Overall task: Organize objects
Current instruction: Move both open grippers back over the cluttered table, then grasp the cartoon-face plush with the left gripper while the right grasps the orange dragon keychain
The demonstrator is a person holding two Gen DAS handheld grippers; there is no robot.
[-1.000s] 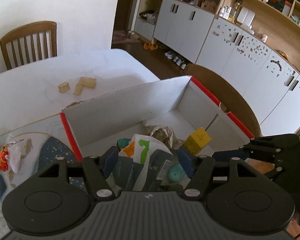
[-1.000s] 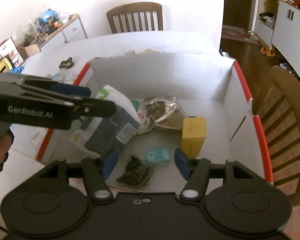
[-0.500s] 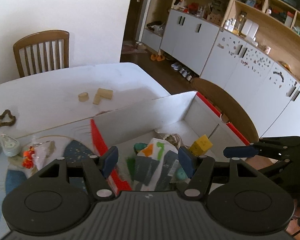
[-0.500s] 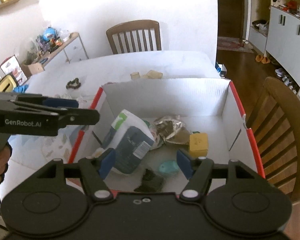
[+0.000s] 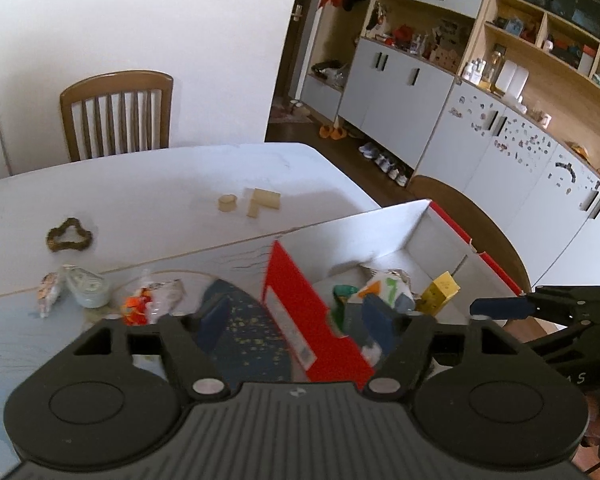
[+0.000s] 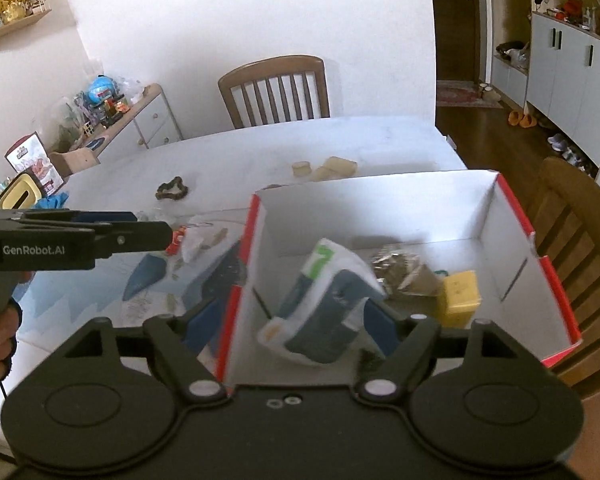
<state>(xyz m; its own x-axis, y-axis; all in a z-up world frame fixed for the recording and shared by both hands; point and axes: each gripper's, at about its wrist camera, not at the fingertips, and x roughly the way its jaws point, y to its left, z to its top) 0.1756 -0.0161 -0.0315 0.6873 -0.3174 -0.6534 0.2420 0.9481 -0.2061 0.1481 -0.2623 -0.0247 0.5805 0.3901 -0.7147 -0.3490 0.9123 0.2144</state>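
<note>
Left wrist view: the left gripper hangs released, its jaws having just been opening, nothing gripped; the near red-edged wall of the cardboard box shows in the gap between them. Only this view shows the wall of grey cabinets with open wooden shelving. On the white table lie pale wooden blocks, a crinkled dark hair tie and small wrapped packets.

Right wrist view: the right gripper is likewise released, jaws having just been opening, clamping nothing. Only here does the box interior show in full: plain white corrugated walls, a glossy white-and-dark snack bag lying tilted, crumpled foil wrapping, and a yellow cube-shaped carton upright near the right wall. A slatted wooden chair stands behind the table. The snack bag is blurred.
</note>
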